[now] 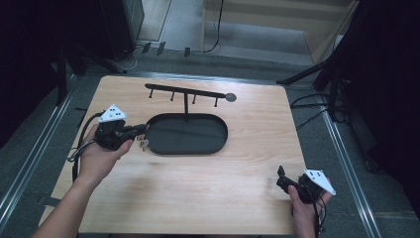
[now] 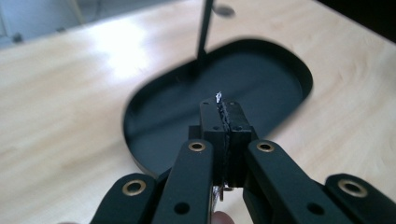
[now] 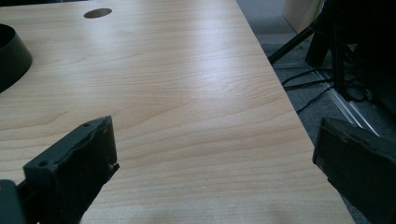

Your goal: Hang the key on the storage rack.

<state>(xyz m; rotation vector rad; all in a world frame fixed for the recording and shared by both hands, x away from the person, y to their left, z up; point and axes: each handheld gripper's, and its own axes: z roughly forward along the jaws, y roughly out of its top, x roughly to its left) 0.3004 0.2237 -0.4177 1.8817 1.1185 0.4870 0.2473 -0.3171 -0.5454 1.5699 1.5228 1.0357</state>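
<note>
Left tongs clamped on a small metal piece at the tray's edge; right tongs parked wide open.

Your left tongs [image 2: 223, 114] are closed tight, and a thin metal sliver [image 2: 218, 97] stands up from between the pads – in the high view something small and metallic, possibly keys [image 1: 143, 144], hangs just below them, though it is too small to name with certainty. You hold it at the left rim of the black oval tray [image 1: 218, 144], pointed toward the post [image 1: 186, 106] that carries the hook rail [image 1: 185, 92] – a likely position for hanging the item on a peg or dropping it in the tray. Your right tongs [image 3: 212, 161] are spread wide and empty, resting low near the bench's [image 1: 198, 198] right front corner, well apart from the tray, so they stay clear of the working hand.
</note>
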